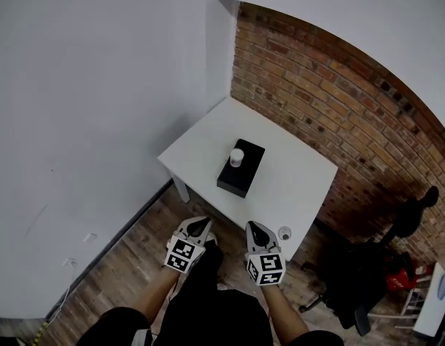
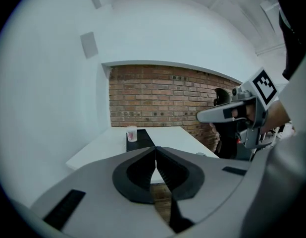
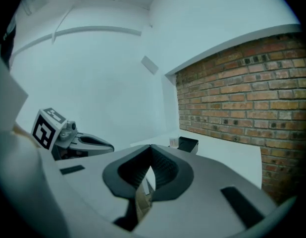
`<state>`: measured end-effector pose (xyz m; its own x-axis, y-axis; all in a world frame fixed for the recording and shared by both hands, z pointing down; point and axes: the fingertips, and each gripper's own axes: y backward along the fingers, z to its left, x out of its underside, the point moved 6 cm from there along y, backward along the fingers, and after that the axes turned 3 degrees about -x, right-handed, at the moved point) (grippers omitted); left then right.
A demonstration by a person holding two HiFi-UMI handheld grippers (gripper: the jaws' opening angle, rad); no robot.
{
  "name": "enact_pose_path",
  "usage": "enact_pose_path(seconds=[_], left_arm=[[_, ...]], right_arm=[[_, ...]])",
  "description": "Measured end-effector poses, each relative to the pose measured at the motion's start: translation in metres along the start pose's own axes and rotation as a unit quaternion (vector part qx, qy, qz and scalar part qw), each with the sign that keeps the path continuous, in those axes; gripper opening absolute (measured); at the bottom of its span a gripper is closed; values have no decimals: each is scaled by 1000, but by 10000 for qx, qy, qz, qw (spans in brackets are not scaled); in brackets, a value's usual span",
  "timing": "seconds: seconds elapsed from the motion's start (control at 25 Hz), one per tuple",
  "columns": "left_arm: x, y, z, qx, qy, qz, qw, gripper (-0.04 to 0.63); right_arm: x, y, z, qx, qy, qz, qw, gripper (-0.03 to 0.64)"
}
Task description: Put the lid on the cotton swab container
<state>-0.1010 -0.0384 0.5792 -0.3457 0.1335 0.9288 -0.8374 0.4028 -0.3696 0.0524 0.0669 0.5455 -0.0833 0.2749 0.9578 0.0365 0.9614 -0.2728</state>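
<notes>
Container: small white cylinder, upright, long axis vertical, standing on the far end of a black box in the middle of the table. Its top and contents are too small to make out. Lid: small round disc lying near the table's near corner. Left gripper and right gripper: jaws pressed together, empty, short of the table.

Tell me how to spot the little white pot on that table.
Find the white square table in the corner by the red brick wall. On it lies a black rectangular tray; the small white cylindrical container stands upright on it, unlike the flat round lid by the near edge.
</notes>
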Motion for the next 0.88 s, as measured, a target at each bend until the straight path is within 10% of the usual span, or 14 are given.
enact_pose_path(seconds=[0.88], left_arm=[[-24, 54, -17, -349, 89, -268, 9990, 18]], right_arm=[[-8, 42, 25, 32, 173, -223, 9996, 20]])
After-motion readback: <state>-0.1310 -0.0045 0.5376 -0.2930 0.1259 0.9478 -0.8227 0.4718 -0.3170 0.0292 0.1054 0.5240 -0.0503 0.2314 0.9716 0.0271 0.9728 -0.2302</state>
